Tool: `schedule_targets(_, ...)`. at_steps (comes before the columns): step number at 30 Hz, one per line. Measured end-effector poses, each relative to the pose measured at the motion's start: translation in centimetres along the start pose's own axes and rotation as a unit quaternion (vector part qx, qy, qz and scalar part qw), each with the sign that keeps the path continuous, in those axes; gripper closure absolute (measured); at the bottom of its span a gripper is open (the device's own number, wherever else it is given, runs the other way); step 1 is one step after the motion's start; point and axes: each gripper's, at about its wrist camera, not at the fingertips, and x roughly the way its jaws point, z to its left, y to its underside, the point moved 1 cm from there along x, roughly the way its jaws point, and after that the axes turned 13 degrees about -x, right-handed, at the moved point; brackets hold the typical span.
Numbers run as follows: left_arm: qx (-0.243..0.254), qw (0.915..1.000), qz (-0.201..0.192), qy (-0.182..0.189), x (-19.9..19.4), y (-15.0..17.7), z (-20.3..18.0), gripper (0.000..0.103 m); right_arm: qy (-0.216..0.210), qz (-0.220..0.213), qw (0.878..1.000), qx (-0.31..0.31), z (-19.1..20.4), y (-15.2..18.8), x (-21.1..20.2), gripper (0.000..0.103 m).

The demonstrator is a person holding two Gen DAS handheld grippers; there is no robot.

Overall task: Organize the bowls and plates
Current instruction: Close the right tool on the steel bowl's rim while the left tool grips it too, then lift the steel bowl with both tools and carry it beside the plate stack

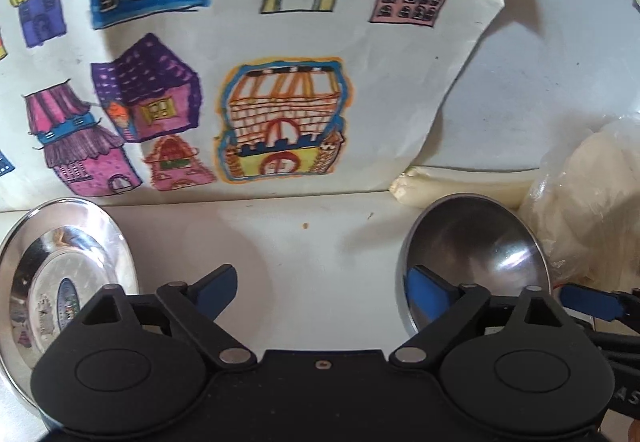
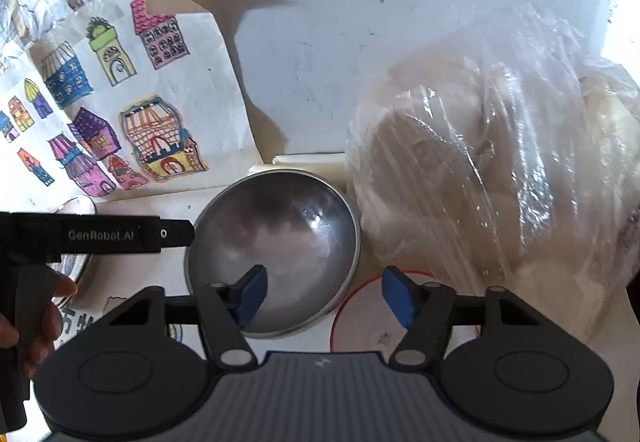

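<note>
While both views share the steel bowl (image 2: 276,254), each adds something the other lacks. From the right wrist, the right claw (image 2: 324,296) hangs over the bowl's near right rim: its left pad sits inside the bowl, its right pad outside over a white disc with a red edge (image 2: 360,326), and the jaws stand part open with the rim between them, neither pad seen pressing on it. Only this view shows the bulk of the clear plastic bag (image 2: 500,169) just beside the bowl toward the right edge of the white surface (image 2: 160,213), and a hand (image 2: 38,326) on the black handle of the left claw at the frame's left side.

From the left wrist, the left claw (image 1: 320,294) stands wide over bare surface with nothing between its pads. This view alone shows in full the steel plate (image 1: 68,274) lying flat to its left, well apart from the bowl (image 1: 476,254) on its right. A drawing of coloured houses (image 1: 240,61) stands along the surface's far edge.
</note>
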Motion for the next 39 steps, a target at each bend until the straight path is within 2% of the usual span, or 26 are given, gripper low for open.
schedule_targets(3, -0.008, 1.0, -0.001, 0.004, 0.1, 0.0, -0.3, 0.02, -0.001, 0.003, 1.0, -0.004, -0.1, -0.2, 0.5, 0.049)
schedule_targets(7, -0.016, 0.9998, 0.001, 0.008, 0.3, -0.2, -0.5, 0.025, -0.005, 0.003, 1.0, 0.003, -0.4, -0.2, 1.0, 0.053)
schedule_targets(10, -0.019, 0.9997, 0.006, 0.017, 0.5, -0.2, -0.7, 0.03, -0.007, 0.003, 1.0, 0.005, -0.4, -0.2, 1.3, 0.061)
schedule_targets(15, -0.02, 0.9986, 0.032, 0.037, 1.4, 0.0, -1.1, 0.057, -0.006, 0.003, 1.0, 0.01, -0.6, -0.3, 1.5, 0.067)
schedule_targets(22, -0.023, 0.9973, 0.048, 0.051, 2.3, 0.5, -1.2, 0.07, -0.01, 0.008, 1.0, 0.018, -1.0, -0.2, 1.8, 0.069)
schedule_targets(25, -0.029, 0.9962, 0.052, 0.063, 2.4, 0.6, -1.2, 0.079, -0.012, 0.011, 1.0, 0.02, -1.0, -0.2, 1.9, 0.069)
schedule_targets(27, -0.027, 0.996, 0.054, 0.067, 2.2, 0.7, -1.2, 0.089, -0.012, 0.012, 1.0, 0.019, -0.9, -0.2, 2.0, 0.074)
schedule_targets(30, -0.029, 0.9957, 0.055, 0.069, 2.0, 0.9, -1.0, 0.091, -0.016, 0.014, 1.0, 0.017, -0.5, -0.2, 2.0, 0.081)
schedule_targets(39, -0.047, 0.9953, 0.054, 0.064, -0.2, 1.6, 1.6, 0.091, -0.028, 0.015, 0.999, 0.014, 1.5, 0.0, 1.0, 0.083)
